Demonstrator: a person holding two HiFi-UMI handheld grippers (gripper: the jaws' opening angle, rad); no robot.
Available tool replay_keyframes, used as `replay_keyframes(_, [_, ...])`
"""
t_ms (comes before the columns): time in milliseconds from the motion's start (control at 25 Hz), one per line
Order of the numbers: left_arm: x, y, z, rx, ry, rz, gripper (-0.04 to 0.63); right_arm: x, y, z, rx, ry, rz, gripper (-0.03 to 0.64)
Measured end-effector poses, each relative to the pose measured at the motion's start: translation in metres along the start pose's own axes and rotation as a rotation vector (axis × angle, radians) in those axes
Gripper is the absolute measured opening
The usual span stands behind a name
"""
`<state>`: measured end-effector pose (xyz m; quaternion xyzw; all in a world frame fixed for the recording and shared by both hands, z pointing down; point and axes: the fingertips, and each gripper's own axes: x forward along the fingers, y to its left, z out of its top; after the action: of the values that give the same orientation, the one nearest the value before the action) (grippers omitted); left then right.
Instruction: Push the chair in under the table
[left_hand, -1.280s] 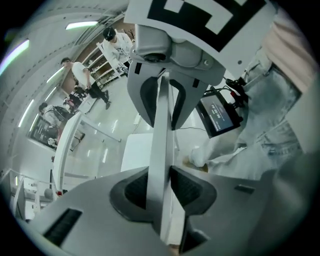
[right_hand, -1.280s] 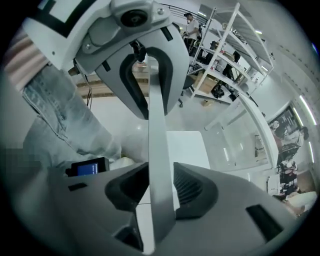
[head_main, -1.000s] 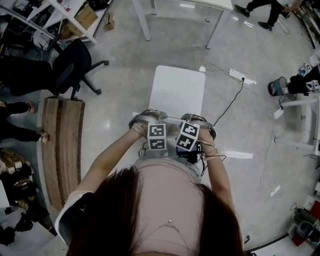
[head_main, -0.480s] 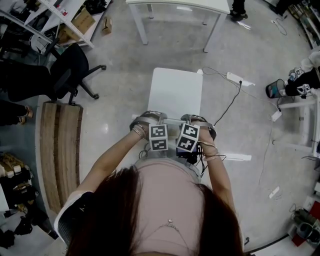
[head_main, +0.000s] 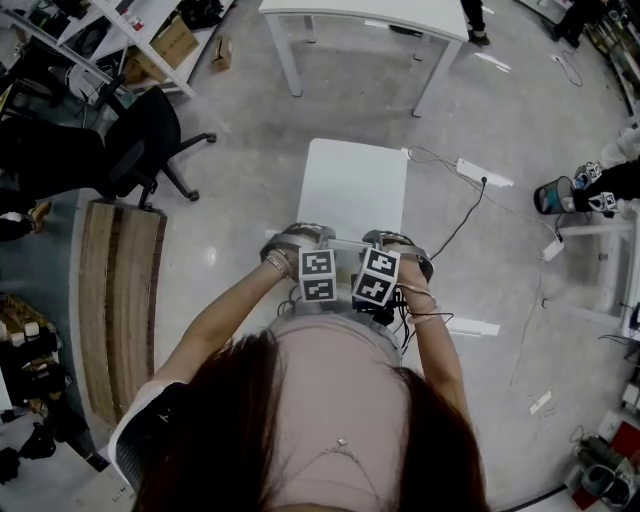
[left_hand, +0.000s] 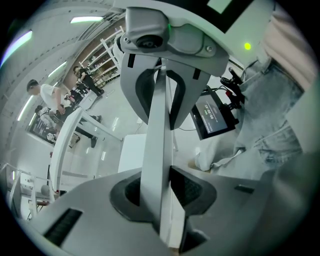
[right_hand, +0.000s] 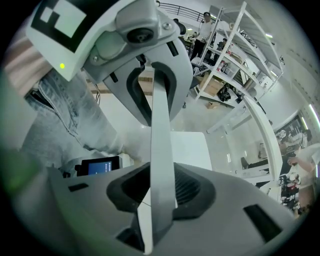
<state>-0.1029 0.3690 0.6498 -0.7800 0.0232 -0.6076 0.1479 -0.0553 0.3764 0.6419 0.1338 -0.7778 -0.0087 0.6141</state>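
Observation:
A white chair, seat (head_main: 355, 185) seen from above, stands on the grey floor in front of me, facing a white table (head_main: 365, 12) at the top of the head view. Its thin white backrest rail (head_main: 345, 242) runs between my two hands. My left gripper (head_main: 305, 247) is shut on the rail's left part. In the left gripper view the rail (left_hand: 156, 145) runs up between the dark pads (left_hand: 187, 187). My right gripper (head_main: 385, 247) is shut on the right part, and the rail (right_hand: 162, 150) sits clamped between its pads (right_hand: 187, 187).
A black office chair (head_main: 150, 135) and a wooden bench (head_main: 120, 300) lie to the left. A power strip with its cable (head_main: 485, 172) trails on the floor right of the chair. A seated person's feet (head_main: 575, 190) and another white table leg (head_main: 590, 230) are at the right edge.
The chair, both grippers and I have moved toward the table, which now shows more of its top and legs. Both grips on the backrest rail are unchanged.

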Motion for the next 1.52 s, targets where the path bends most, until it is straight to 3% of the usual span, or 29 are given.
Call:
replay_keyframes(480, [0.007,0.030,0.010,-0.035,0.000,0.023,0.121,0.001,-0.029,-0.009,-0.044,-0.007,0.012,0.120])
replay_keyframes(1520, [0.037,0.135,0.002,-0.022,0.005,0.056,0.141,0.022,-0.135,-0.009,-0.057,-0.005,-0.003,0.114])
